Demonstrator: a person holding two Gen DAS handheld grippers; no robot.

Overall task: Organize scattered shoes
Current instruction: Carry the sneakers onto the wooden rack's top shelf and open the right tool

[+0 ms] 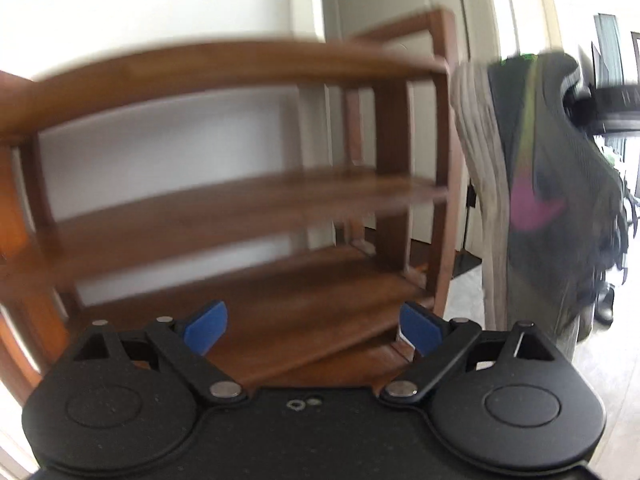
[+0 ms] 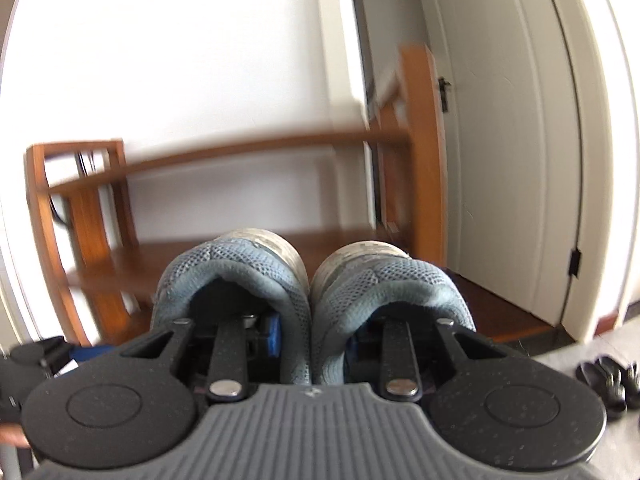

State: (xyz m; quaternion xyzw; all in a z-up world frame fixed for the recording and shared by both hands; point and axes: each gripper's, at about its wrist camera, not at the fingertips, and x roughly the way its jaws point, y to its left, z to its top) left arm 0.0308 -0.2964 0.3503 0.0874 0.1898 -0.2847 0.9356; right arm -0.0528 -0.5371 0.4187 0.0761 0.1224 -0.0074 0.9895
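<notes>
A pair of grey-blue mesh sneakers [image 2: 256, 276] hangs from my right gripper [image 2: 312, 336]. One finger sits inside each shoe, and the blue pads [image 2: 274, 334] press the two inner collars together. In the left wrist view one of these sneakers [image 1: 560, 184] hangs toe down at the right, showing a grey sole and a pink logo. My left gripper [image 1: 314, 330] is open, its blue pads [image 1: 206, 328] wide apart with nothing between them. A brown wooden shoe rack [image 1: 248, 200] with bare shelves stands straight ahead of both grippers and appears again in the right wrist view [image 2: 120, 264].
A white wall stands behind the rack, and a white door [image 2: 500, 160] is to its right. Dark shoes [image 2: 608, 376] lie on the light floor at the far right. The body of my left gripper [image 2: 40, 356] shows at the lower left.
</notes>
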